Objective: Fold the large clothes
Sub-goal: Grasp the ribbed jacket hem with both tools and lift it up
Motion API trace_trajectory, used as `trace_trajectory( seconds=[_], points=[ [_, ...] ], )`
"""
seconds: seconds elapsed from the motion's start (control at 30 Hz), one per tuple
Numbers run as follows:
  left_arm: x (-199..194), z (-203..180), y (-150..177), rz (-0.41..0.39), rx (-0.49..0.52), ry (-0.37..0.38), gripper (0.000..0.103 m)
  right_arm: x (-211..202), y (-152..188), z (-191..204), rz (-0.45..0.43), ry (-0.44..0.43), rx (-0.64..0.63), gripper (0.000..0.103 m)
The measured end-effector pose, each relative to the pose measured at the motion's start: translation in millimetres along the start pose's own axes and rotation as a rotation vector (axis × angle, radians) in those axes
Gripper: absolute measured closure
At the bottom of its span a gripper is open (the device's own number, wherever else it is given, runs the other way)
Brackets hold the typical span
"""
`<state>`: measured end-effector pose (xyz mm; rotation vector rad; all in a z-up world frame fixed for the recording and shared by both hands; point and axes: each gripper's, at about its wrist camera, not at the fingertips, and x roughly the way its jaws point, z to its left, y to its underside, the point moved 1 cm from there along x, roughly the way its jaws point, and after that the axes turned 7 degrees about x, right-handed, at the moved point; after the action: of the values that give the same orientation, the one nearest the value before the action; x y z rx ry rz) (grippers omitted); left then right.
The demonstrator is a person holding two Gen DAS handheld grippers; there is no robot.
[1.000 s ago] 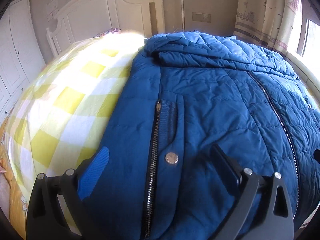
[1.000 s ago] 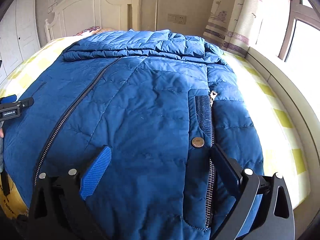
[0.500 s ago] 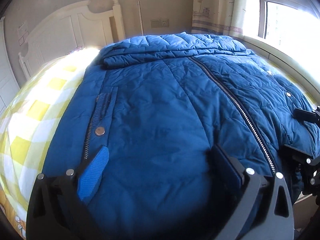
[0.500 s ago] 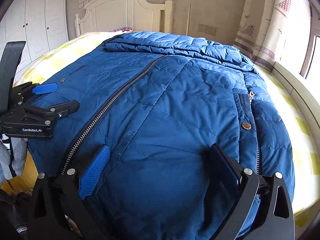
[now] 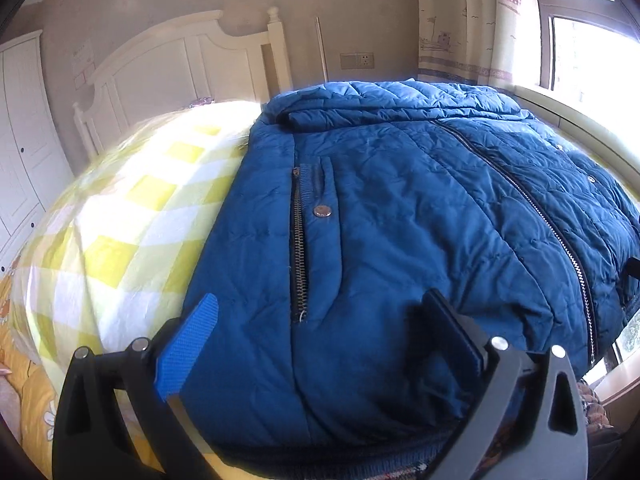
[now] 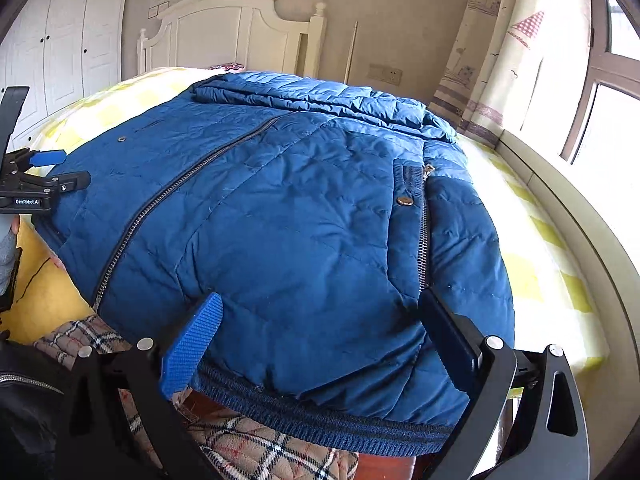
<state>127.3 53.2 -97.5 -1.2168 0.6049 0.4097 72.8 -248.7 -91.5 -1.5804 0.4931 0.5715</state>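
A large blue quilted jacket lies front up on the bed, zipped, with its hem hanging over the near edge; it also fills the right wrist view. My left gripper is open over the hem by the left pocket zipper, holding nothing. My right gripper is open over the hem near the right pocket, holding nothing. The left gripper also shows at the left edge of the right wrist view, beside the jacket's left side.
The bed has a yellow and white checked cover and a white headboard. A plaid garment lies below the hem. A window and curtain stand to the right, white wardrobes to the left.
Both grippers have drawn back to the near hem, which now shows in both views. The left view swung back to the left pocket, the right view to the right pocket. Jaws stayed open.
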Motion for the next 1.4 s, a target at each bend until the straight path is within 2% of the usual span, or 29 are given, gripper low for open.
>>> trace_trajectory(
  seconds=[0.03, 0.1, 0.13, 0.27, 0.37, 0.47, 0.6, 0.67, 0.73, 0.83, 0.87, 0.97, 1.03, 1.2, 1.33, 1.4],
  points=[
    [5, 8, 3, 0.021, -0.014, -0.001, 0.002, -1, 1, -8, -0.006, 0.036, 0.013, 0.009],
    [11, 23, 9, 0.034, -0.064, 0.067, 0.002, 6, 9, -30, 0.030, 0.045, 0.056, 0.009],
    [9, 27, 11, 0.036, -0.073, 0.058, 0.002, 8, 14, -41, 0.036, 0.020, 0.091, 0.009],
    [-3, 42, 17, 0.034, -0.068, 0.036, 0.002, -7, 24, -65, 0.016, 0.020, 0.170, 0.009],
    [-9, 65, 30, 0.046, -0.151, 0.064, 0.002, -9, 43, -98, 0.041, 0.017, 0.299, 0.009],
    [-9, 86, 47, 0.072, -0.241, 0.164, 0.003, -10, 70, -131, 0.032, -0.146, 0.504, 0.010],
    [0, 102, 71, 0.092, -0.369, 0.364, 0.003, 3, 92, -149, -0.024, -0.387, 0.635, 0.024],
    [5, 107, 80, 0.089, -0.426, 0.416, 0.003, 13, 99, -152, -0.052, -0.480, 0.683, 0.026],
    [13, 111, 87, 0.089, -0.487, 0.476, 0.003, 21, 101, -151, -0.077, -0.525, 0.705, 0.026],
    [20, 114, 93, 0.090, -0.553, 0.539, 0.004, 23, 102, -148, -0.111, -0.599, 0.710, 0.037],
    [19, 112, 93, 0.089, -0.559, 0.566, 0.010, 21, 101, -146, -0.119, -0.610, 0.705, 0.040],
    [12, 102, 84, 0.069, -0.523, 0.639, 0.044, 7, 101, -146, -0.159, -0.659, 0.700, 0.049],
    [2, 96, 78, 0.047, -0.486, 0.614, 0.044, -7, 102, -148, -0.201, -0.704, 0.706, 0.054],
    [-20, 100, 68, -0.050, -0.495, 0.664, 0.044, -20, 94, -148, -0.248, -0.755, 0.706, 0.054],
    [-16, 107, 64, -0.070, -0.527, 0.675, 0.039, -7, 92, -144, -0.192, -0.691, 0.718, 0.053],
    [-8, 107, 62, -0.075, -0.535, 0.676, 0.035, 0, 94, -143, -0.184, -0.696, 0.740, 0.053]
  ],
)
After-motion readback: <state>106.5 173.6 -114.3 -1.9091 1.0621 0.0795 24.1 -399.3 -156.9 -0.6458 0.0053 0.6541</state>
